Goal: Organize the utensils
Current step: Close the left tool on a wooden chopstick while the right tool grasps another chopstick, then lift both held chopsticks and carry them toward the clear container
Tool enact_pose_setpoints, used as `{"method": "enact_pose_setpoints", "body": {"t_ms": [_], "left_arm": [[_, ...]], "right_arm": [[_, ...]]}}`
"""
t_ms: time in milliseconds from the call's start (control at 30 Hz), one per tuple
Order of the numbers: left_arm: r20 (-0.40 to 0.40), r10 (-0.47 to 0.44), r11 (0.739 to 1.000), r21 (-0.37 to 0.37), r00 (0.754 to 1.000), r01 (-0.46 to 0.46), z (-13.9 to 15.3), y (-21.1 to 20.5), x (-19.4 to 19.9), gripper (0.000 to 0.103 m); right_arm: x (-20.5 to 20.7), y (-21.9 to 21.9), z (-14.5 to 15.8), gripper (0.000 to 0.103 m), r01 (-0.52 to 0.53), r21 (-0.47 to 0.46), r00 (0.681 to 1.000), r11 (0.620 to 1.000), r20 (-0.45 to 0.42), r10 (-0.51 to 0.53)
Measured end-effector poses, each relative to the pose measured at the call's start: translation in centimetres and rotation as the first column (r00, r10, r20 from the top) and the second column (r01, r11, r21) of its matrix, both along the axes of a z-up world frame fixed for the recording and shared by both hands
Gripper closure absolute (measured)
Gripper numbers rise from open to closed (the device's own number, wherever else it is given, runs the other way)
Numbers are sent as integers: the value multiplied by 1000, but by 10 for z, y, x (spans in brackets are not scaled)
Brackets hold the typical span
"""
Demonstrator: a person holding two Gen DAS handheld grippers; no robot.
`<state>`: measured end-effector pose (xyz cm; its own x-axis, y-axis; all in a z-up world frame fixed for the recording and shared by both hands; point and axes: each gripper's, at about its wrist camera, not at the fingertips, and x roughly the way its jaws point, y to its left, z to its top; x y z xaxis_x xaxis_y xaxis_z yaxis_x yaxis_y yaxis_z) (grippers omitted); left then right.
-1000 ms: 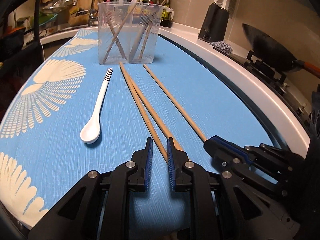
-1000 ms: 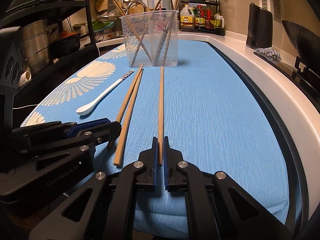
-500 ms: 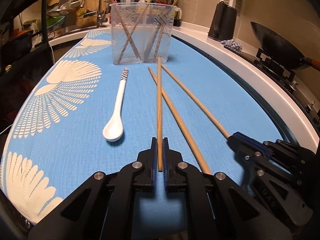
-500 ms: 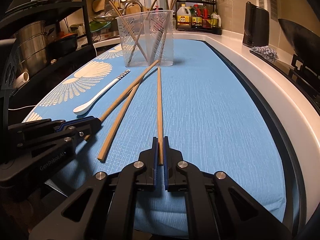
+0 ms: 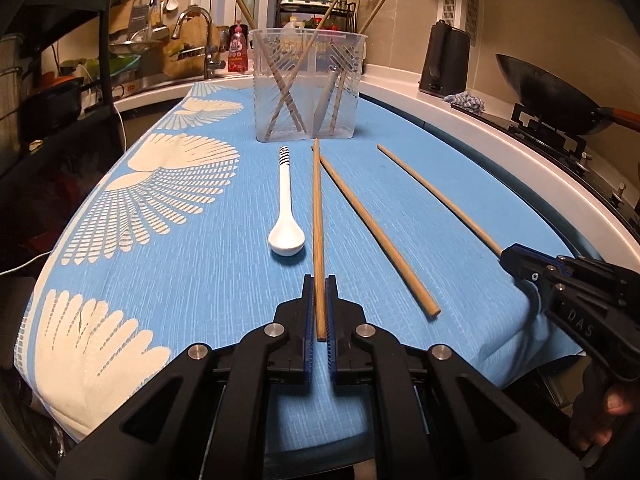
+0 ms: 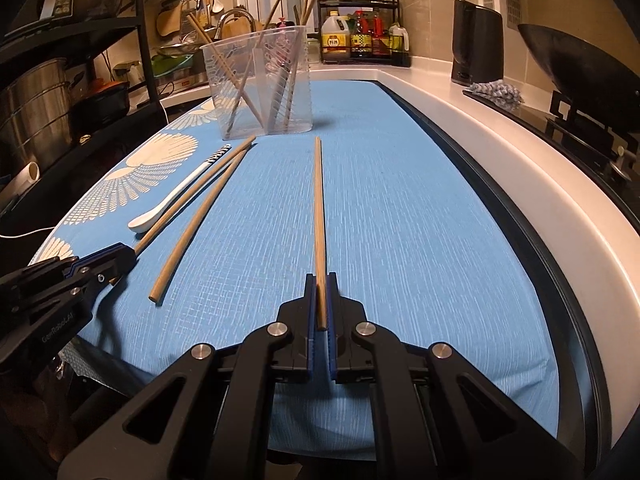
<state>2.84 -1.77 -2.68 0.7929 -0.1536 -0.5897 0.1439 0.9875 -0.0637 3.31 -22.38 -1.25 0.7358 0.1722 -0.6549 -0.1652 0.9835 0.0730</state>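
Note:
My left gripper (image 5: 319, 284) is shut on the near end of a wooden chopstick (image 5: 317, 216) that points toward the clear plastic utensil holder (image 5: 307, 84). My right gripper (image 6: 320, 280) is shut on a second chopstick (image 6: 318, 208), also pointing ahead; it shows in the left wrist view (image 5: 438, 198) too. A third chopstick (image 5: 374, 226) lies loose on the blue cloth between them. A white ceramic spoon (image 5: 285, 208) lies left of the held chopstick. The holder contains several chopsticks.
The blue patterned cloth (image 5: 200, 280) covers the counter. A black kettle (image 5: 446, 60), a rag (image 5: 464, 102) and a wok (image 5: 548, 96) stand to the right. A sink tap (image 5: 200, 36) and shelves are at the back left. A bottle rack (image 6: 362, 36) stands behind.
My left gripper closed on one of the paired chopsticks and swung it away from its neighbour. The right gripper, still gripping its chopstick, moved right and lifted it a little.

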Motion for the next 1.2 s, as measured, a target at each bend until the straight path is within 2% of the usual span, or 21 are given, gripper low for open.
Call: {"method": "enact_pose_setpoints", "body": {"t_ms": [433,833,1200], "left_arm": [[62,8,1000,8,998,-9,-4,-4,-1,96],[75,36,999,13,997,-37,-5,1,-8,97],[90,39,999,11,995,-40,-7,2,-9,97]], "right_arm": [[8,4,-1,97,-17,2,1000,1000,-1,17],[7,1,0,98,14,7,1000,1000,-6,-14],[8,6,0,96,-1,0,1000,1000,-3,1]]}}
